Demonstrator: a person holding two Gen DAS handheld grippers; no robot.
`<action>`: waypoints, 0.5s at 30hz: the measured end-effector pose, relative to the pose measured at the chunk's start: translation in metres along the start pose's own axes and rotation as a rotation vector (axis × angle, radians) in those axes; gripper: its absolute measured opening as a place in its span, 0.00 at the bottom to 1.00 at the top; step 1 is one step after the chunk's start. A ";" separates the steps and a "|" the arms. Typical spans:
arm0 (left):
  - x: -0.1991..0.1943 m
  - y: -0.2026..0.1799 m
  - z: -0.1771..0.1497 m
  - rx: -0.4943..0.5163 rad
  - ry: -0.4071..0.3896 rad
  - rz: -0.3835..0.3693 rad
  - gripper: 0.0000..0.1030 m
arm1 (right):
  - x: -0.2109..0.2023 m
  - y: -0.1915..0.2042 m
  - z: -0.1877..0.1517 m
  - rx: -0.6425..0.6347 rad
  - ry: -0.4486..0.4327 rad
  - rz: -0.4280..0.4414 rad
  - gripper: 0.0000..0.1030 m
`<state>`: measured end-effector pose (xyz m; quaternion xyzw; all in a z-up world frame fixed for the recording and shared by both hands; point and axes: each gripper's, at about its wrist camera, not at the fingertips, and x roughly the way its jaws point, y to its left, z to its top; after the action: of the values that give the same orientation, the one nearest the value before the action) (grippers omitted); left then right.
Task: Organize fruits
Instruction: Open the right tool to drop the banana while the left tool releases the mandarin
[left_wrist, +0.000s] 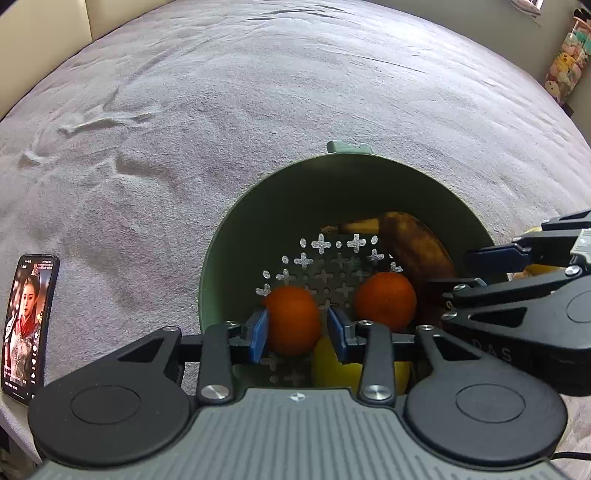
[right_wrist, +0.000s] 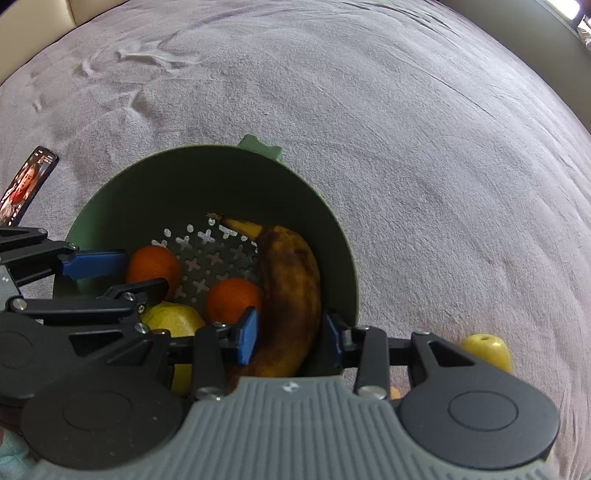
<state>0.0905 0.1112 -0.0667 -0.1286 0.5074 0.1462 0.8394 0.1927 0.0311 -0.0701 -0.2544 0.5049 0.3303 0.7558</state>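
Right tongs (left_wrist: 496, 271), lettering "DAS".

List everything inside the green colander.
Inside the green colander: two oranges, a browned banana and a yellow apple. The left gripper and right gripper cover the near floor.

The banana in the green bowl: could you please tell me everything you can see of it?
The banana is overripe, its peel mostly brown with a yellow stem end pointing toward the far side. It lies curved along the right inner wall of the green bowl, on the perforated floor. The right gripper straddles its near half, blue pads on either side; actual contact cannot be told. An orange sits close against its left side.
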 end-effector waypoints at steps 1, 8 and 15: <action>0.000 0.001 0.000 -0.003 0.000 0.001 0.43 | -0.001 -0.001 -0.001 0.005 -0.003 0.001 0.37; -0.005 0.002 0.002 -0.017 -0.002 -0.004 0.49 | -0.022 -0.005 -0.005 0.033 -0.052 0.012 0.46; -0.020 -0.002 0.003 0.001 -0.035 -0.006 0.59 | -0.055 -0.012 -0.018 0.085 -0.122 -0.005 0.58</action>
<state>0.0849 0.1085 -0.0473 -0.1273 0.4923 0.1455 0.8487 0.1759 -0.0027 -0.0244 -0.2028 0.4710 0.3213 0.7961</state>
